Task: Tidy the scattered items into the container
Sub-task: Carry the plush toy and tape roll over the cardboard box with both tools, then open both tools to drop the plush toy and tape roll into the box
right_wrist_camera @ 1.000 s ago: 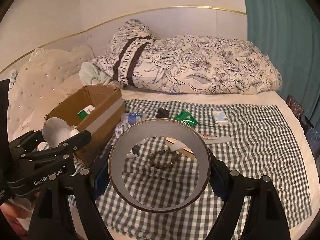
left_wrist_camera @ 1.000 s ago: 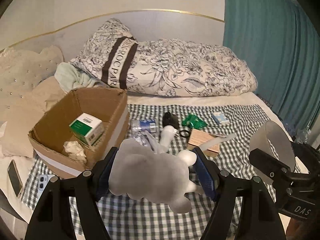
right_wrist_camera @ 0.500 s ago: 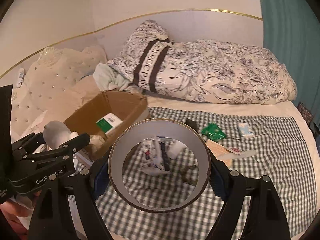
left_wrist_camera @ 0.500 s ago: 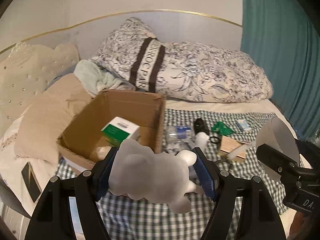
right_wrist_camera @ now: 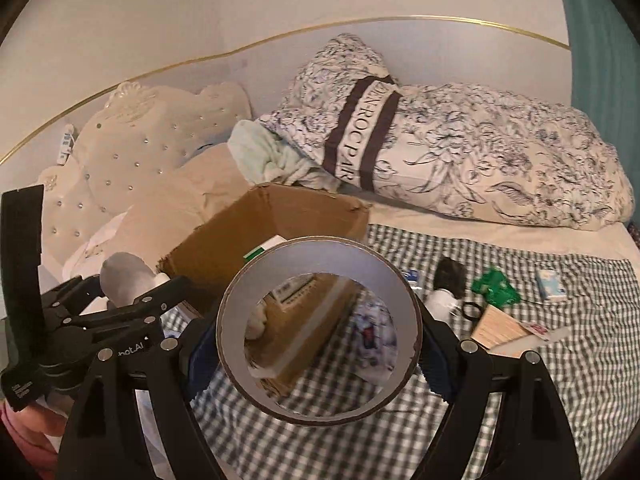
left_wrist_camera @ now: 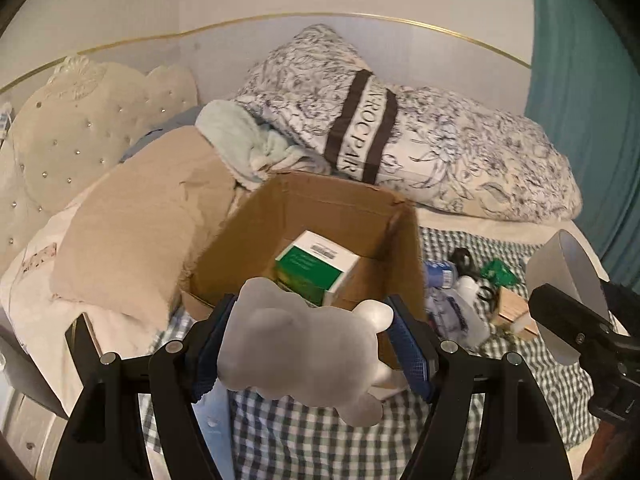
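Observation:
My left gripper [left_wrist_camera: 312, 344] is shut on a grey and white soft toy [left_wrist_camera: 304, 348], held just in front of an open cardboard box [left_wrist_camera: 320, 208] on the bed. A green and white carton [left_wrist_camera: 316, 266] lies inside the box. My right gripper [right_wrist_camera: 318, 336] is shut on a roll of tape [right_wrist_camera: 280, 280], right of the box [right_wrist_camera: 280, 212]. The left gripper with the toy shows at the left of the right wrist view [right_wrist_camera: 124, 280]. Scattered items lie on the checked cloth [right_wrist_camera: 560, 360]: a green packet [right_wrist_camera: 494, 286], a small blue box [right_wrist_camera: 552, 285], a wooden block [right_wrist_camera: 502, 328].
A floral pillow [right_wrist_camera: 460, 152] and a mint towel [right_wrist_camera: 264, 152] lie behind the box. A beige cushion [left_wrist_camera: 132, 224] sits left of it. A teal curtain [left_wrist_camera: 588, 80] hangs at the right. A phone [left_wrist_camera: 82, 336] lies at the bed's left edge.
Both grippers have moved left toward the cardboard box, each keeping its hold. The box now fills the centre of the left wrist view, with the toy at its near rim.

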Available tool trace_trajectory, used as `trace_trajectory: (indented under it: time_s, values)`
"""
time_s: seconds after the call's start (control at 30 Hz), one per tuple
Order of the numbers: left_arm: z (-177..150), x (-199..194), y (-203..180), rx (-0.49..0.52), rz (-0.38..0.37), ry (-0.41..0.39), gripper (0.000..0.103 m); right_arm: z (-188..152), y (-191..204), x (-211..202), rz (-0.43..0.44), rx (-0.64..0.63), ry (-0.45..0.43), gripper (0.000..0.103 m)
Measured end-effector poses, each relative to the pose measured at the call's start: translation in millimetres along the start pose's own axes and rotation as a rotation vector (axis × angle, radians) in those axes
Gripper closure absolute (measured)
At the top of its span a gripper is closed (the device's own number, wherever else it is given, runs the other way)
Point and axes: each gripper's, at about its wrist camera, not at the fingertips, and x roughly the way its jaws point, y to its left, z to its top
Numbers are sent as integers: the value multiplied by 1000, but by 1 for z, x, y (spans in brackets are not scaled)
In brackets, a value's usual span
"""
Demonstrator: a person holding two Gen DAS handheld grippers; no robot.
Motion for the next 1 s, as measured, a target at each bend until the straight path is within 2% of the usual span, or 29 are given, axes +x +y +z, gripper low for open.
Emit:
trace_trajectory:
  time_s: [0.53,0.77,0.83,0.87,0.9,1.0]
  values:
    - [12,58,34,-34,38,51,28,4,31,76,48,-37,83,21]
    - [26,81,38,-45,49,73,27,6,36,106,107,-34,116,20]
    - [30,86,42,-66,27,82,24,6,37,113,119,-26,139,18]
    - [31,88,42,-72,16,88,16,5,37,115,128,-24,148,16]
    - [32,88,42,-71,23,87,6,3,38,118,128,-27,155,9]
    - [31,86,35,-33,69,65,1,-1,41,119,68,-55,138,4]
